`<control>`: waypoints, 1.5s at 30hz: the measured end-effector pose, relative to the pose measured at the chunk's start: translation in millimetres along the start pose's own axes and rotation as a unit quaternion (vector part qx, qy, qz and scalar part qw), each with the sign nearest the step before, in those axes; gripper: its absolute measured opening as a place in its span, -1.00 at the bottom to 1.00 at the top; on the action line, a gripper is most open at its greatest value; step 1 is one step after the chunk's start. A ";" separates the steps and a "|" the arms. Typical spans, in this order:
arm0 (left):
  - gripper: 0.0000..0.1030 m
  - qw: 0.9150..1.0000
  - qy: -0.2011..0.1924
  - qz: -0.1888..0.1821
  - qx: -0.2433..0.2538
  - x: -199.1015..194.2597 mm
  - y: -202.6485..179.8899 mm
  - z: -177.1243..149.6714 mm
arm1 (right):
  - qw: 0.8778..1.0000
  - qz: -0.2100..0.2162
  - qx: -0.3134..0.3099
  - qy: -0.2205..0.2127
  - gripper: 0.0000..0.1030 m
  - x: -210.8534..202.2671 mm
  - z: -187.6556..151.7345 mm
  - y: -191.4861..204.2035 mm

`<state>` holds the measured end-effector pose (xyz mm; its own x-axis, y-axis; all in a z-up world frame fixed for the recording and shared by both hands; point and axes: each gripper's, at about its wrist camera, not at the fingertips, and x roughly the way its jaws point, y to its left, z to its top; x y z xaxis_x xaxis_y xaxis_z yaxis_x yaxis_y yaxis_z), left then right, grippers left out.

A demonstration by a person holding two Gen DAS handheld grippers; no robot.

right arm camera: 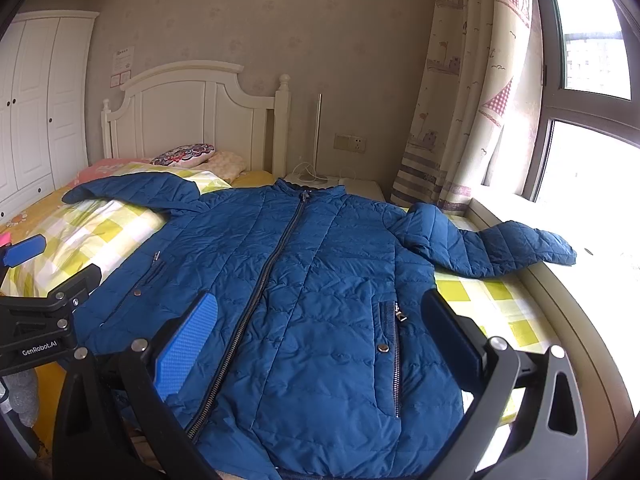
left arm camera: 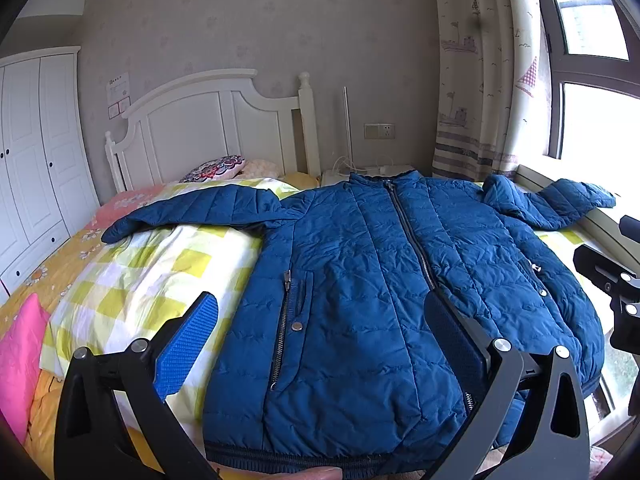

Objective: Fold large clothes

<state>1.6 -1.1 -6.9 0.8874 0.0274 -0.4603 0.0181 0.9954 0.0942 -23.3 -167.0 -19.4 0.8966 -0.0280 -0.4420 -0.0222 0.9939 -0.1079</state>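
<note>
A blue quilted jacket [left arm camera: 360, 272] lies face up and zipped on the bed, collar toward the headboard, both sleeves spread out. It also shows in the right wrist view [right arm camera: 312, 280]. My left gripper [left arm camera: 326, 336] is open and empty above the jacket's lower left front, near its hem. My right gripper [right arm camera: 320, 336] is open and empty above the lower right front. The left gripper [right arm camera: 28, 264] shows at the left edge of the right wrist view. The right gripper's body [left arm camera: 616, 280] shows at the right edge of the left wrist view.
The bed has a yellow-checked quilt [left arm camera: 160, 280], a pink cushion [left arm camera: 20, 360] and pillows [left arm camera: 216, 168] by the white headboard [left arm camera: 208, 128]. A white wardrobe [left arm camera: 36, 152] stands left. A window sill [right arm camera: 560, 300], curtain [right arm camera: 460, 100] and a white nightstand [right arm camera: 356, 186] are on the right.
</note>
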 end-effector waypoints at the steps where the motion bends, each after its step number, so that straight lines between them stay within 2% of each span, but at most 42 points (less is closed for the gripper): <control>1: 0.91 1.000 0.000 0.001 0.000 -0.2 -0.3 -0.1 | 1.000 0.001 0.000 0.000 0.95 0.2 0.0 -0.2; 45: 0.91 1.000 0.008 0.003 -0.015 1.3 13.5 -4.8 | 1.000 0.010 0.009 0.010 0.96 6.3 -5.6 0.0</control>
<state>0.8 12.8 -10.4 0.8799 0.0347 -0.4738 -0.0011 0.9975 0.0710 -20.2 -167.7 -27.2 0.8871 -0.0093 -0.4614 -0.0329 0.9960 -0.0834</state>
